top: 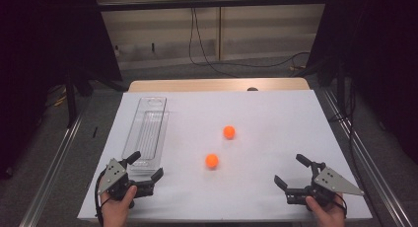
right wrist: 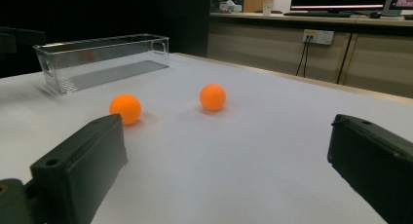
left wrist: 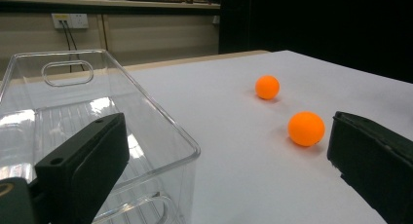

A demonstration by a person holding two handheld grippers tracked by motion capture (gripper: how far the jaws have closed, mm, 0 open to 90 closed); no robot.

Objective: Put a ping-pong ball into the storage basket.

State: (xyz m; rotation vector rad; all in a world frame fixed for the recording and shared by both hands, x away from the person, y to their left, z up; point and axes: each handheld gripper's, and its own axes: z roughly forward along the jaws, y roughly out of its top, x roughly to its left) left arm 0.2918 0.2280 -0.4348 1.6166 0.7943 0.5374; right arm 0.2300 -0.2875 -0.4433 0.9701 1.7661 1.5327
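Two orange balls lie on the white table top [top: 276, 118]: the nearer ball [top: 212, 161] [left wrist: 306, 128] [right wrist: 125, 108] and the farther ball [top: 228, 132] [left wrist: 267, 86] [right wrist: 213, 97]. A clear plastic bin [top: 148, 133] [left wrist: 63, 107] [right wrist: 102, 61] stands empty at the left. My left gripper [top: 145, 166] [left wrist: 224, 170] rests at the front left, open, beside the bin's near end. At the front right my right gripper [top: 292, 170] [right wrist: 226, 170] is open too, with nothing between its jaws.
A wooden strip [top: 217, 85] borders the table's far edge. Metal rails [top: 54, 158] run along both sides of the table. Cables [top: 207, 59] trail over the floor behind, below a wall socket [left wrist: 69, 20].
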